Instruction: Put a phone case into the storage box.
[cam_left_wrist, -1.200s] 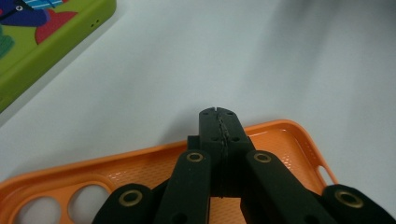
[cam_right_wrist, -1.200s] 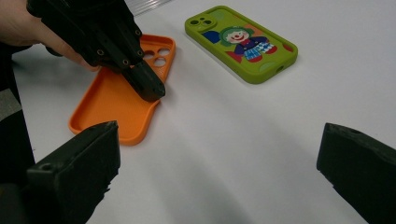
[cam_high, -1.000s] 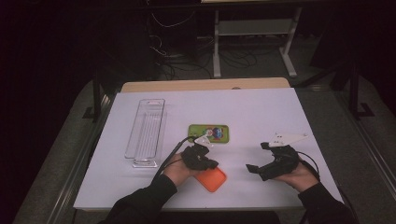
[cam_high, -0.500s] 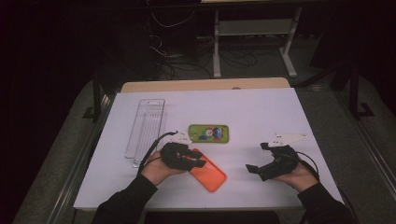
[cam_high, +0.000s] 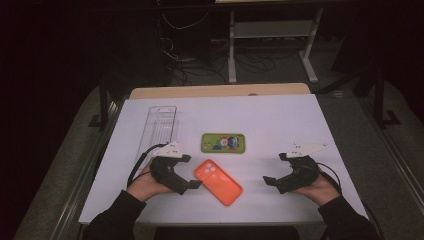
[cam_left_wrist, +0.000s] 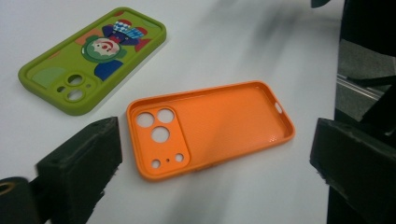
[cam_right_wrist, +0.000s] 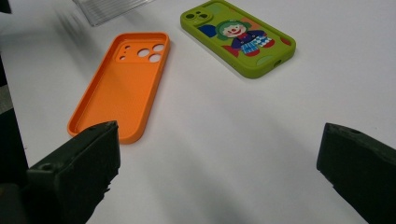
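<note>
My left gripper (cam_high: 192, 184) had just opened, jaws apart, beside the orange case (cam_high: 218, 182), near the table's (cam_high: 280, 115) front edge.

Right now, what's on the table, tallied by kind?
Phone cases: 2, the orange case and the green case
Clear plastic trays: 1, the clear tray
Total: 3
</note>
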